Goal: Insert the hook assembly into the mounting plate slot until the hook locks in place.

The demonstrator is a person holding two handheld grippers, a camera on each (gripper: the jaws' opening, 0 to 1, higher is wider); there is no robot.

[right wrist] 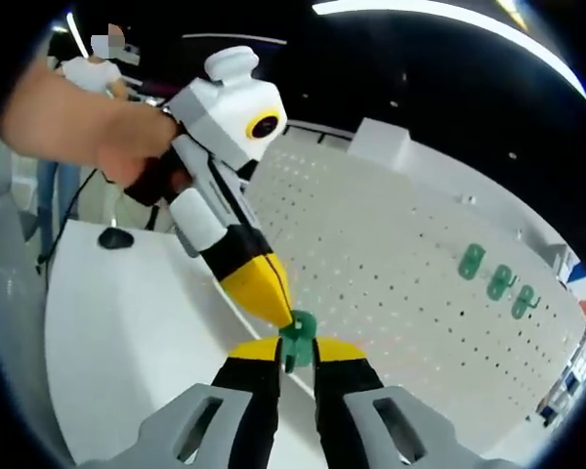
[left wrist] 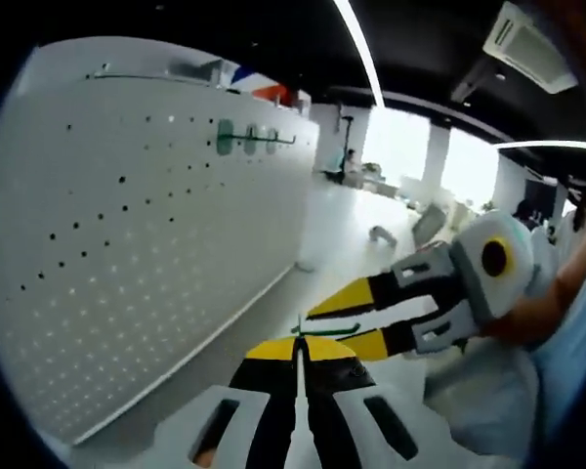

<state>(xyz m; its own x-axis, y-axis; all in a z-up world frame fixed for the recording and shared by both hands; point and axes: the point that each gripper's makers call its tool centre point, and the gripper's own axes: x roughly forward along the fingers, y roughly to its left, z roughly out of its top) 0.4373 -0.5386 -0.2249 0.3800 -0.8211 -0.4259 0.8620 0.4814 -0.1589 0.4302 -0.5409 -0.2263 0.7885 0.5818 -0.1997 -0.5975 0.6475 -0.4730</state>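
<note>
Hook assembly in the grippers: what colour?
Green hook assembly, clearest in the right gripper view.

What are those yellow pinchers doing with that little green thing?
A person holds two grippers, and both are pinching one small green hook between them. The left gripper and the right gripper meet at it, just in front of a white pegboard. Three green hooks already hang on the board. This one isn't in yet.

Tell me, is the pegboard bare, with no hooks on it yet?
No: three green hooks already hang on the white pegboard, near its far end.
</note>
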